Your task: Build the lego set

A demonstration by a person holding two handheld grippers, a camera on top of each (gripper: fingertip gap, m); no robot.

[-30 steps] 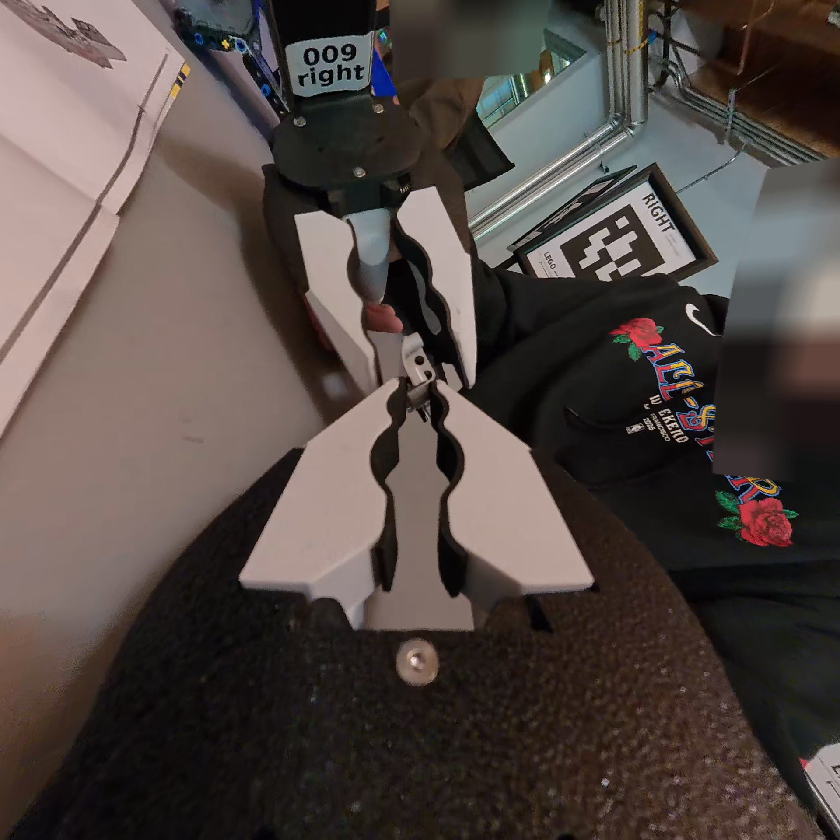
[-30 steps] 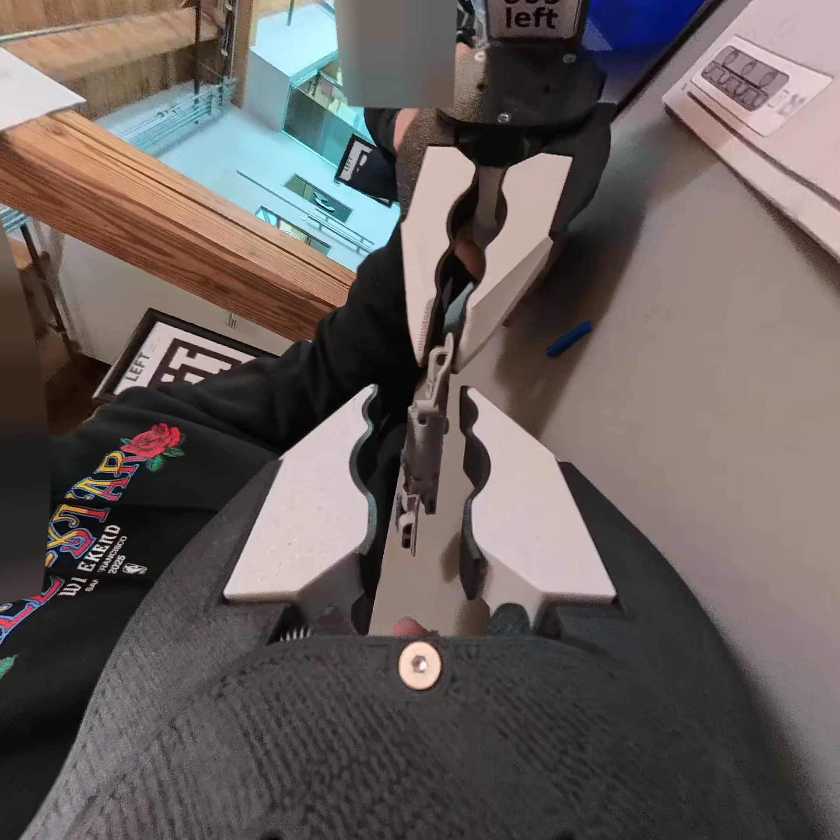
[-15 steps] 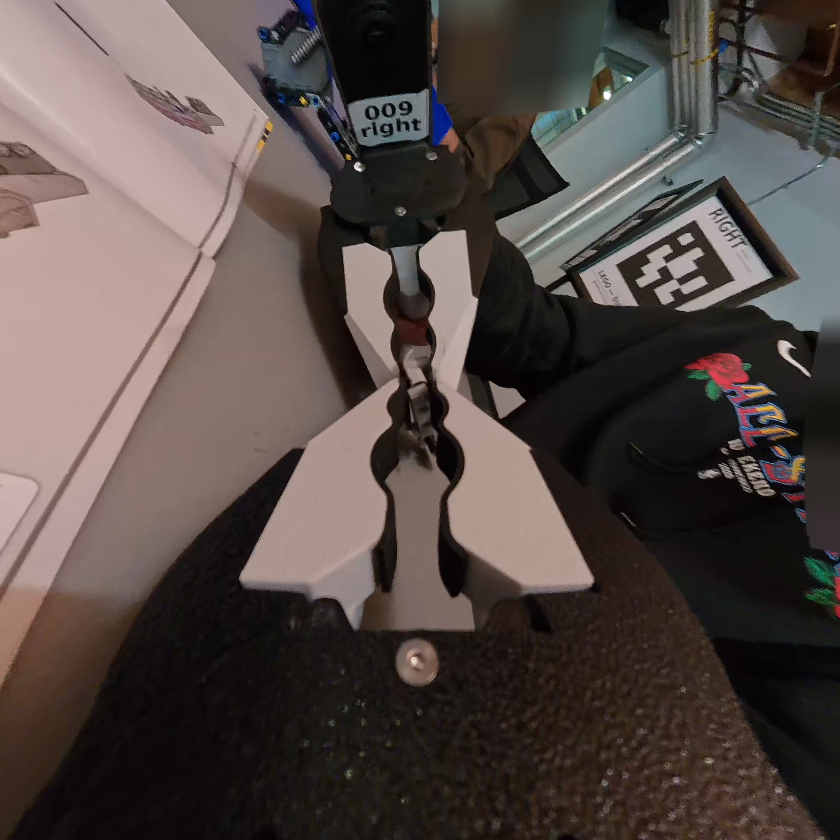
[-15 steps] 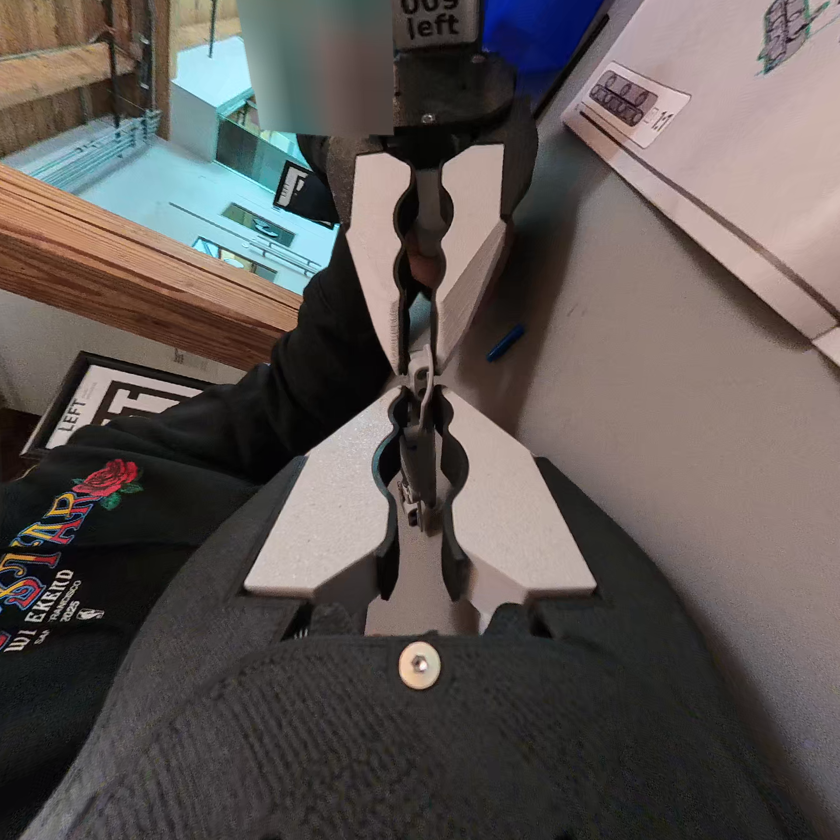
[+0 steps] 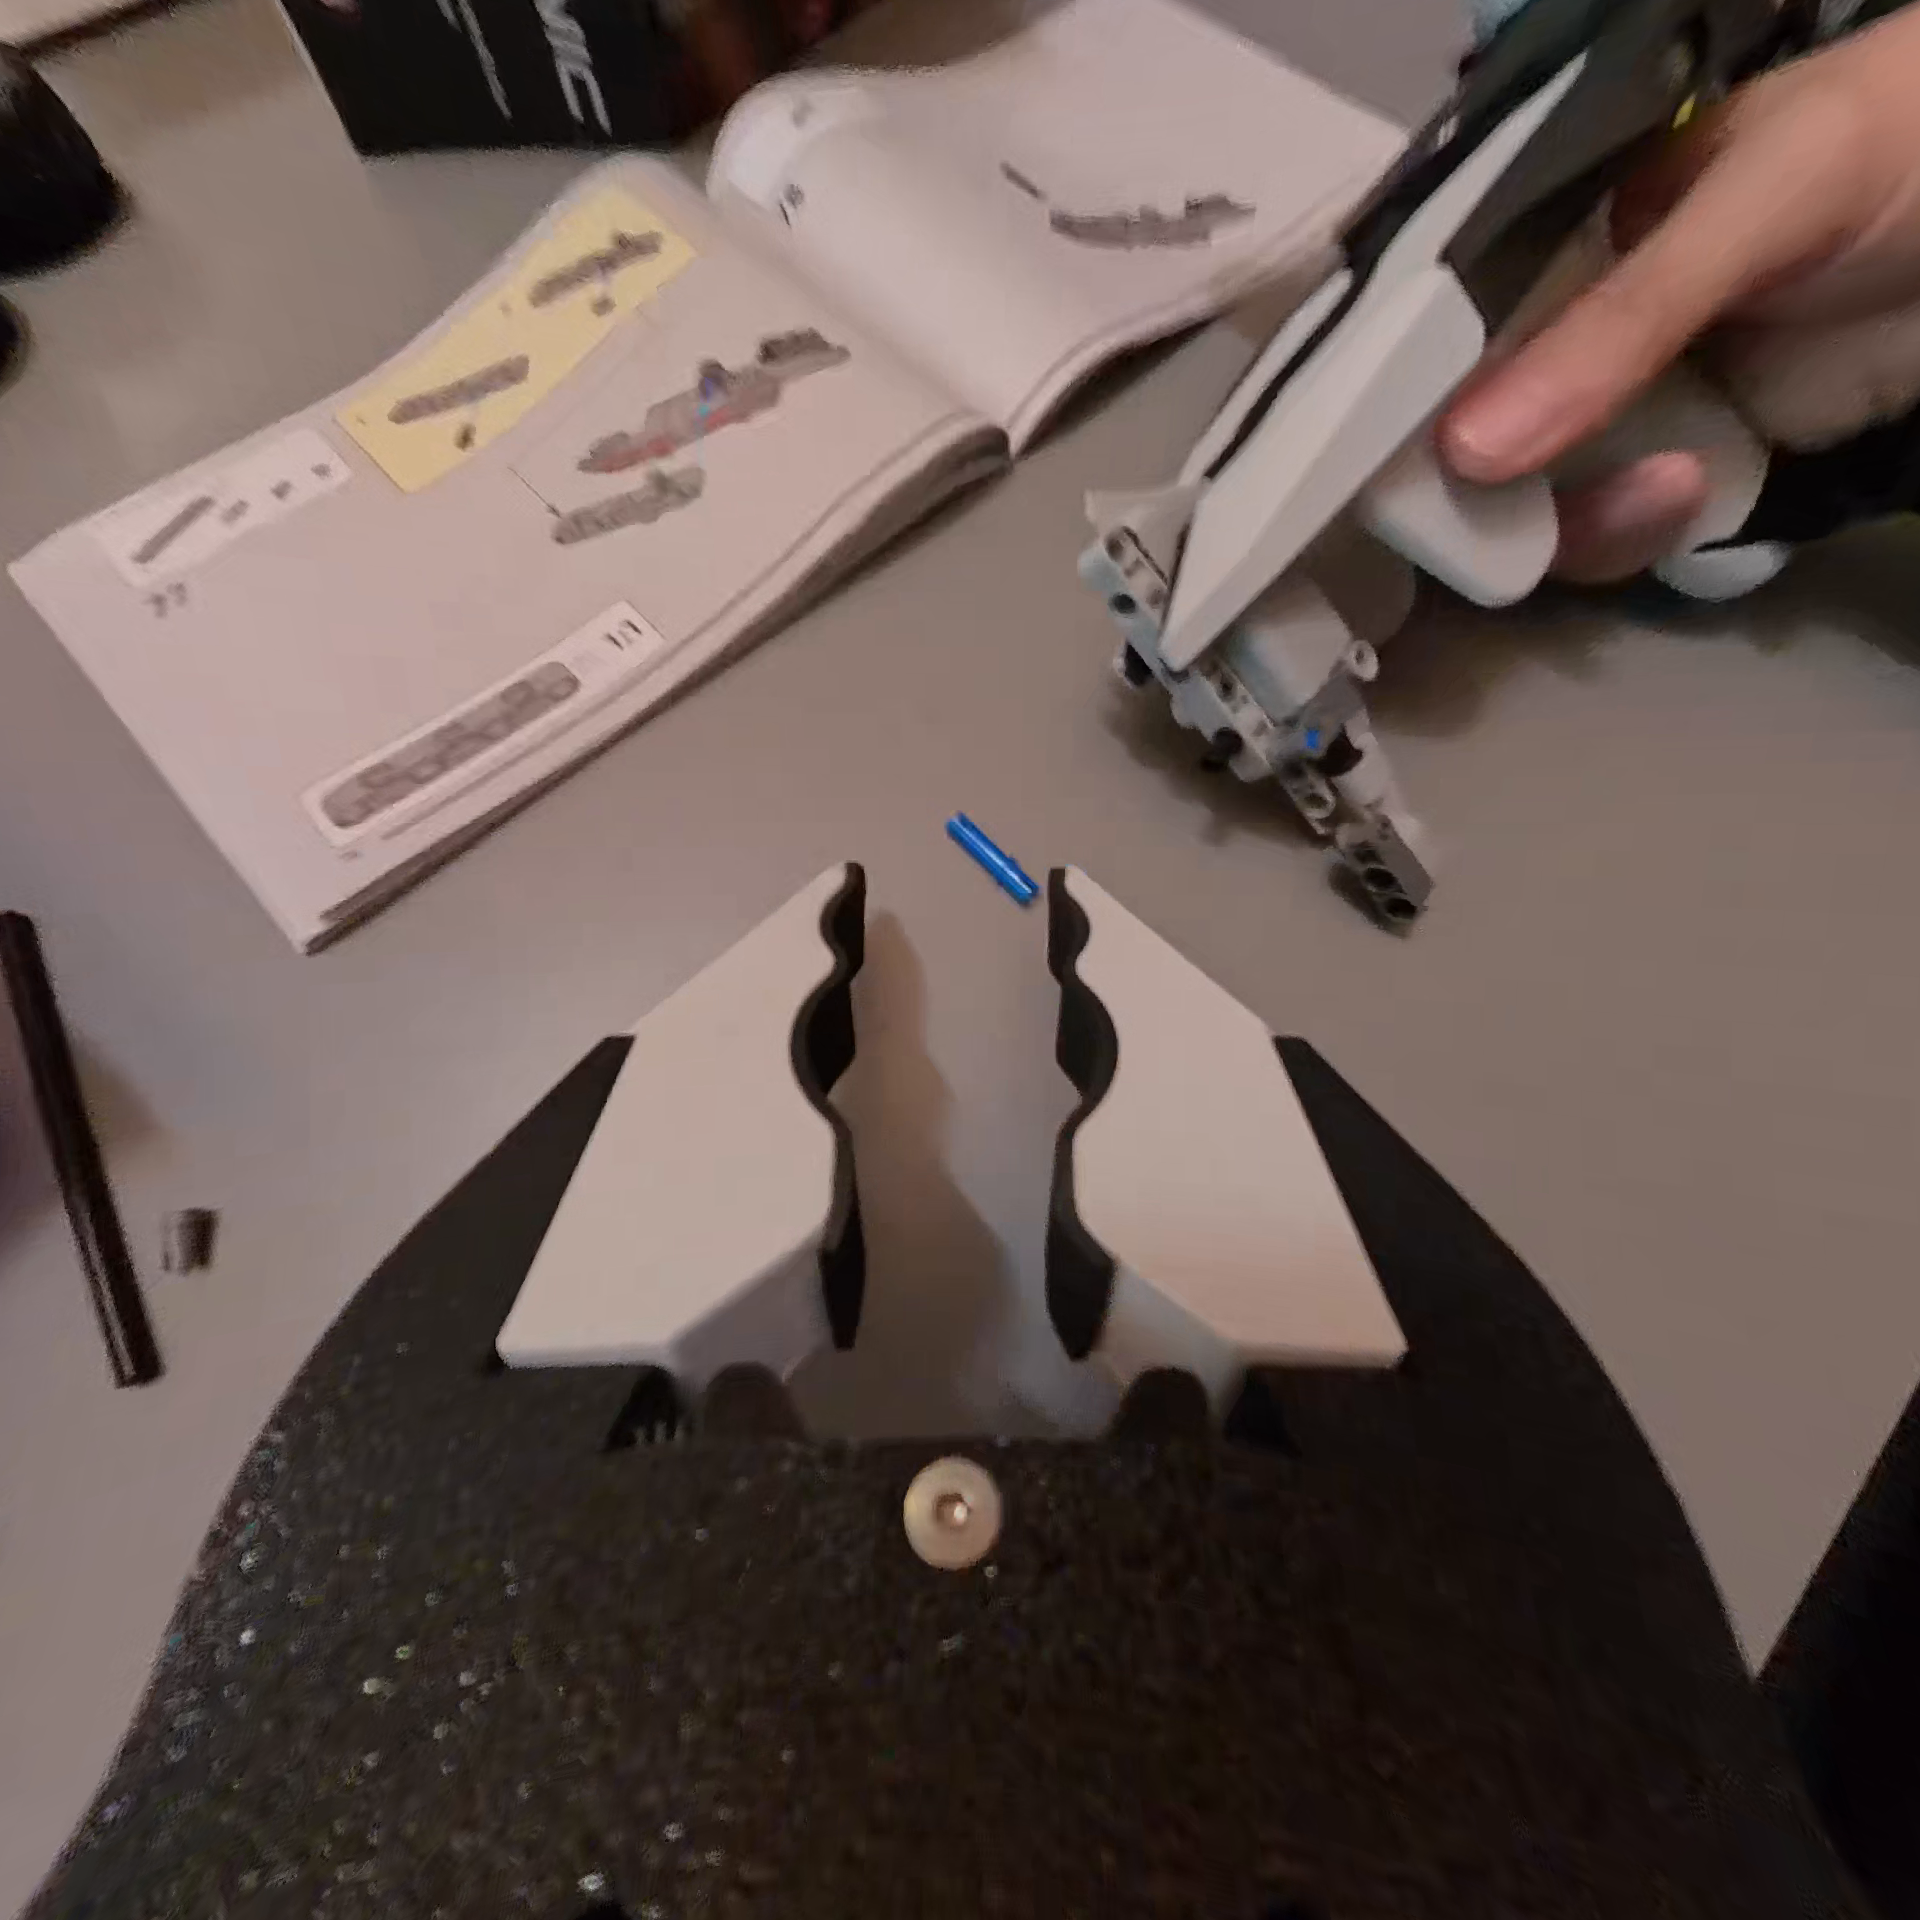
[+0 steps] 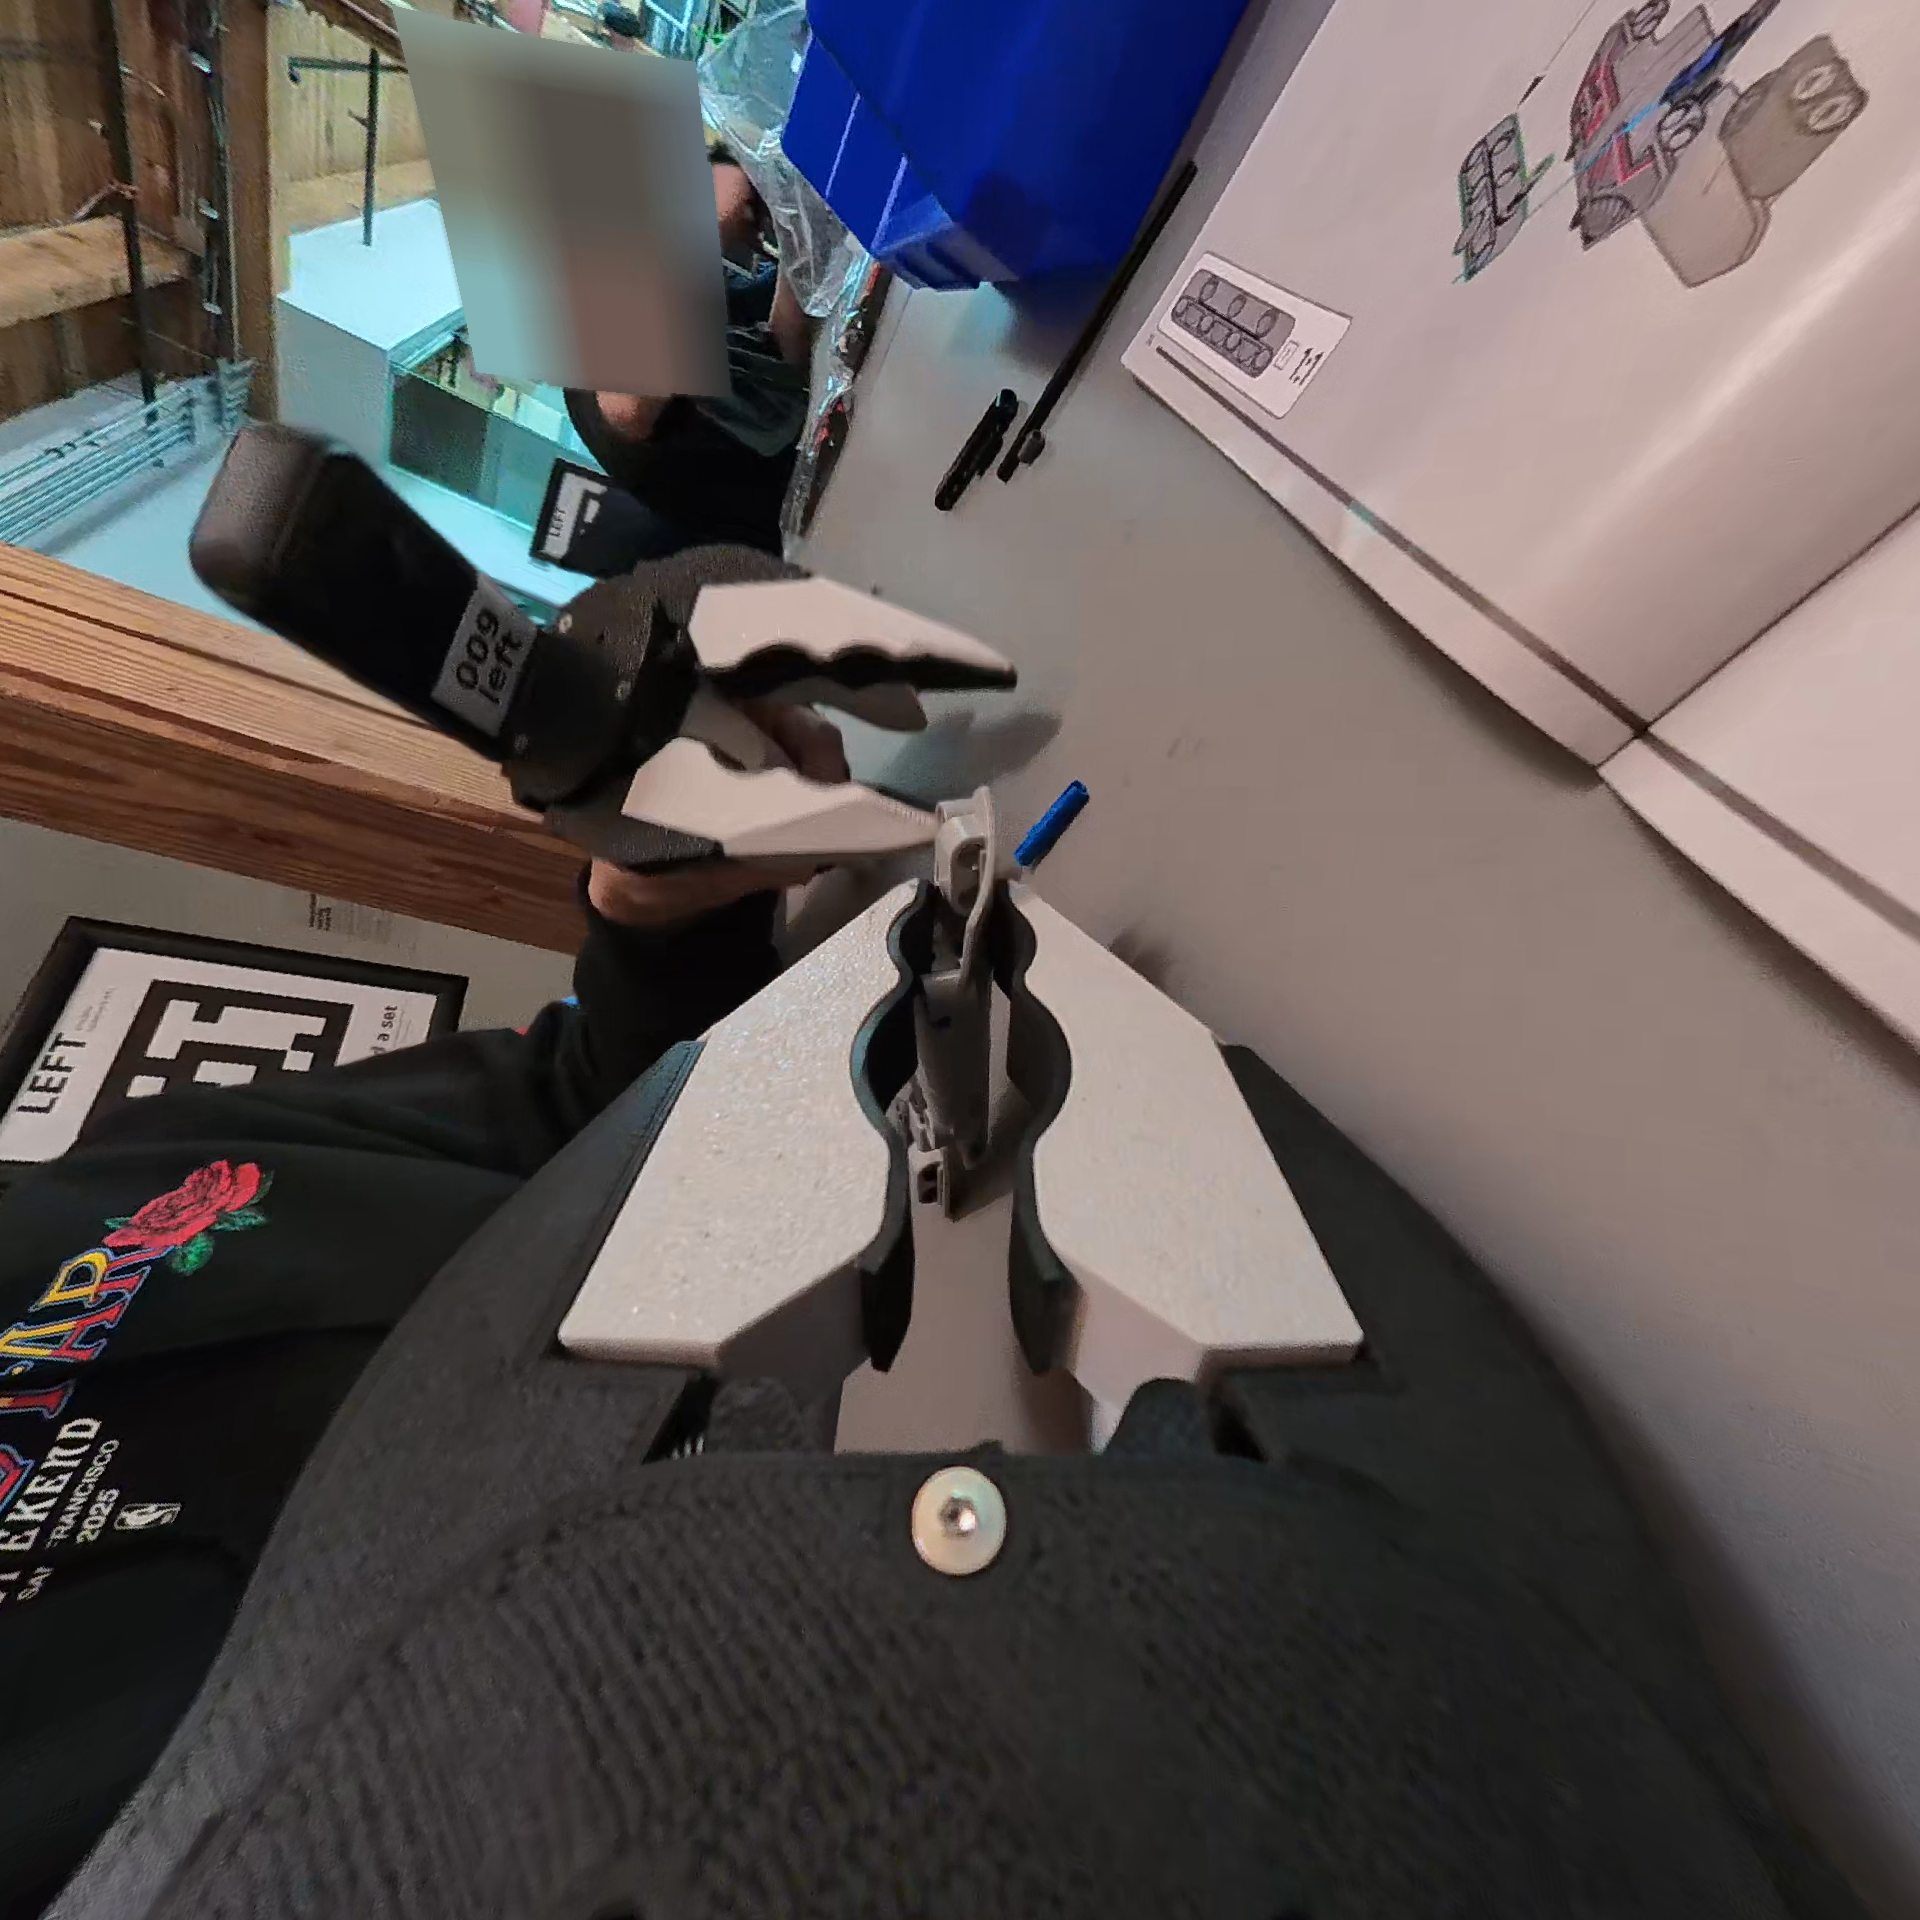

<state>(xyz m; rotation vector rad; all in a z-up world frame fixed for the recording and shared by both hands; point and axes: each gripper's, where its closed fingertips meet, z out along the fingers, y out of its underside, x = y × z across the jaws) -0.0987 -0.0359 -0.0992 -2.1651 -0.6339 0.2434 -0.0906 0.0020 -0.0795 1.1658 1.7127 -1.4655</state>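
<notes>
My right gripper is shut on a grey lego assembly that sticks out past its fingertips. In the left wrist view the right gripper stands at the upper right, with the assembly down on the grey table. My left gripper is open and empty, low over the table. A small blue pin lies just ahead of its fingertips. The right wrist view shows the left gripper open, just left of the assembly tip, with the blue pin beside it.
An open instruction booklet lies on the table beyond the left gripper; it also shows in the right wrist view. A black rod and a small black piece lie at the left. A blue bin stands farther off. Tip to tip, the grippers are about 5 centimeters apart. To reach the small black piece in a straight line is about 12 centimeters for my left fingers, about 20 centimeters for my right.
My left gripper has let go of the assembly, opened and swung away to face the table and the blue pin. My right gripper still holds the assembly.
</notes>
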